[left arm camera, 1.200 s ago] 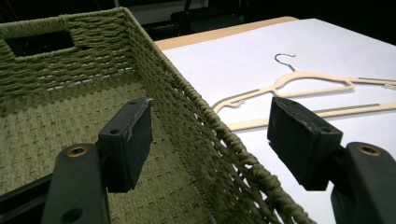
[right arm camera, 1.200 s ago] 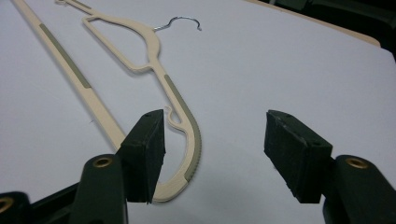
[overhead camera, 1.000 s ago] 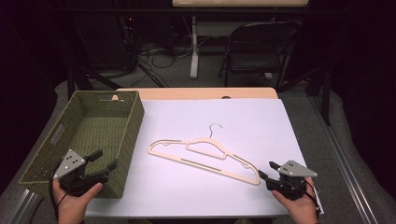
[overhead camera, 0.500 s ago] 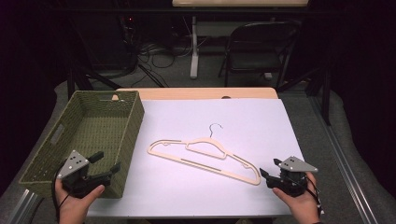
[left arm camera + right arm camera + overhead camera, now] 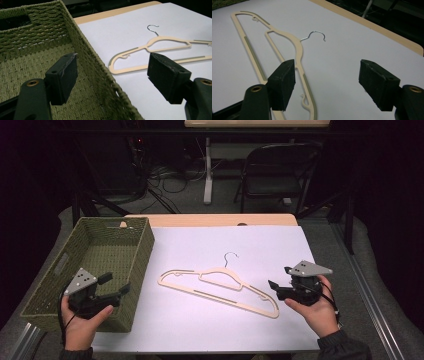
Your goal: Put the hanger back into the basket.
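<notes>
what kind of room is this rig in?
Probably a lab or studio set up for recording: dark curtained surroundings, loose cables on the floor, a folding chair behind, and a white-covered table.

In the left gripper view, the left gripper (image 5: 111, 77) blocked part of the scene: its near jaw covered a patch of the woven basket (image 5: 37, 50), and its far jaw hid a stretch of the hanger's (image 5: 160, 50) lower bar. The hanger's far shoulder ran off the frame's right edge, and the basket was cut off at the left and bottom edges.

In the right gripper view, the right gripper (image 5: 327, 83) had one jaw over the hanger's (image 5: 297, 47) nearer arm, and that arm's end left the frame at the bottom.

In the high view, the person's left hand (image 5: 82, 320) hid the basket's (image 5: 140, 245) near corner, and both forearms were cut off by the bottom edge.
</notes>
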Demonstrator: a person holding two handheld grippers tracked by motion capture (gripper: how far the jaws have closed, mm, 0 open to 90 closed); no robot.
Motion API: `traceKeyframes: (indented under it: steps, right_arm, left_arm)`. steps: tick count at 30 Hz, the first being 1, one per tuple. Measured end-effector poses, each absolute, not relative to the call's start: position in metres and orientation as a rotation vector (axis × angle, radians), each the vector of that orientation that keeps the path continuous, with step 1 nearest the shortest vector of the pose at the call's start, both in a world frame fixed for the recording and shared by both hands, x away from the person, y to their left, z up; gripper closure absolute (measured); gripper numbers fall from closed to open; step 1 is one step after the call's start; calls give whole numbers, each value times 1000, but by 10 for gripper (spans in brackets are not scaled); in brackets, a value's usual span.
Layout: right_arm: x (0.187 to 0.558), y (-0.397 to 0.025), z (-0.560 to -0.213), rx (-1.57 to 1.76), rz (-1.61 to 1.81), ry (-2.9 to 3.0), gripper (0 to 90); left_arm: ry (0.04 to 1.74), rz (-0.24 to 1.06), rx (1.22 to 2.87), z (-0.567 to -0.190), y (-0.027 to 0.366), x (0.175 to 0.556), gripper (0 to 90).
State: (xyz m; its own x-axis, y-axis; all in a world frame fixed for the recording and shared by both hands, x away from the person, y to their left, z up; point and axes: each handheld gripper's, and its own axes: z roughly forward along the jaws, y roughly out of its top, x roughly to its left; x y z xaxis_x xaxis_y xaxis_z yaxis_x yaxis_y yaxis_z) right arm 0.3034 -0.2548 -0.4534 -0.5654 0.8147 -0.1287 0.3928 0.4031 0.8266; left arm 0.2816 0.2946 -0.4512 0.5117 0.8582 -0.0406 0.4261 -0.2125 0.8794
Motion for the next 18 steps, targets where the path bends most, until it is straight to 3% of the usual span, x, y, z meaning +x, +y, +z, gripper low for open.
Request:
traceKeyframes:
  steps: [7, 18]
  right_arm:
    - [318, -235, -443, 980, 1016, 2216, 297]
    - [350, -202, -428, 941, 820, 2468, 395]
  left_arm:
    - [1031, 632, 1861, -436, 286, 289, 262]
    - [1029, 606, 1856, -436, 284, 295, 263]
